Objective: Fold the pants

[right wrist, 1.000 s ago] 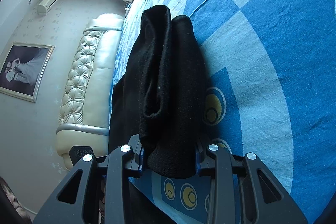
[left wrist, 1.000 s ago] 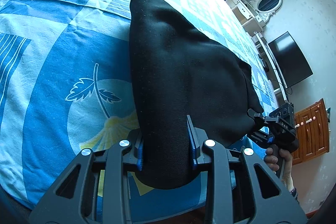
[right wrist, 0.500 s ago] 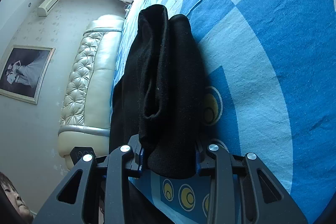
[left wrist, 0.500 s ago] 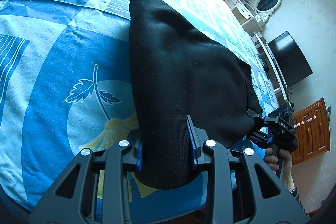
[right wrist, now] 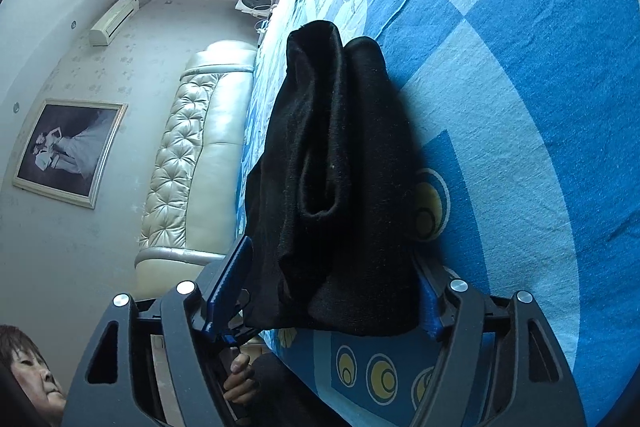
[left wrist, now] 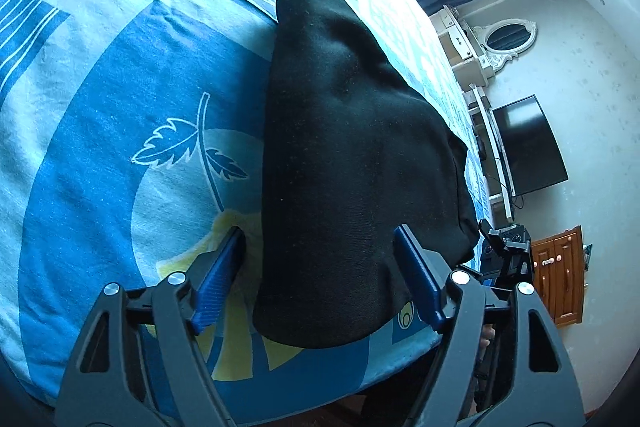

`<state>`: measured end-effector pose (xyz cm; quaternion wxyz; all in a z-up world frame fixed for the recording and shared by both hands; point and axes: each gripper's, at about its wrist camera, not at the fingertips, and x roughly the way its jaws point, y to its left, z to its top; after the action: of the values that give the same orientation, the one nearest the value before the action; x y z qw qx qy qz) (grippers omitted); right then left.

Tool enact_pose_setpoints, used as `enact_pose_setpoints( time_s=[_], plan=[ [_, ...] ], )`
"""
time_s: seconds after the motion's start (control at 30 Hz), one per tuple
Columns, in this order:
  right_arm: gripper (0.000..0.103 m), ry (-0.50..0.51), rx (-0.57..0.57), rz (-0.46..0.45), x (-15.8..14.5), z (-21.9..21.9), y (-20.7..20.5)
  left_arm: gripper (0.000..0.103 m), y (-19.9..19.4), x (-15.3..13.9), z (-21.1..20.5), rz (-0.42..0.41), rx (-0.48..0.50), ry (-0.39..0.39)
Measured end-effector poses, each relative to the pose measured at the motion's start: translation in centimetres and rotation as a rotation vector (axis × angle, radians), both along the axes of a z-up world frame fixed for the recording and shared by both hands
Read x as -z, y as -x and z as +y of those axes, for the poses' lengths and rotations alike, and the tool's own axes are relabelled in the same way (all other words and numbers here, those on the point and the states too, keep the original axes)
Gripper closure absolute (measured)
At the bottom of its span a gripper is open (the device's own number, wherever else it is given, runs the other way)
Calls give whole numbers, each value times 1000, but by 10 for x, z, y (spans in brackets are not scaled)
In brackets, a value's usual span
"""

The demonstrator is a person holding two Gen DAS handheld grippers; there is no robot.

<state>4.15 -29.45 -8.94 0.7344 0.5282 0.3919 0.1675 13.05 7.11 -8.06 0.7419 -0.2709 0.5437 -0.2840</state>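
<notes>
At the near edge of the bed [left wrist: 100, 107], both tools angle downward, the left gripper [left wrist: 320, 279] and right gripper [right wrist: 332, 283] opening their jaws around, not pressing, the folded black pants [left wrist: 352, 155] lying there.

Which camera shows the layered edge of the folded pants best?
The right wrist view: the pants face it edge-on, so the stacked folds and a rolled hem show. The left wrist view shows only the smooth top surface on the bedsheet, with no layers visible.
</notes>
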Motion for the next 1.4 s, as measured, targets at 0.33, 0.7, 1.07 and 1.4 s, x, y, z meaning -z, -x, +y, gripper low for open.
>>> enact_pose_setpoints(
  time_s=[0.33,0.7,1.07,1.4],
  plan=[
    [40,157,-10,21,-6,19,-9,56,-5,6,-13,13,45,9],
    [66,90,-31,38,-3,10,20,68,21,-22,-16,-69,71,-104],
    [61,82,-39,45,7,10,27,57,25,-17,-14,-96,83,-119],
    [42,8,-33,1,8,10,29,19,26,-13,-9,-78,42,-99]
  ],
)
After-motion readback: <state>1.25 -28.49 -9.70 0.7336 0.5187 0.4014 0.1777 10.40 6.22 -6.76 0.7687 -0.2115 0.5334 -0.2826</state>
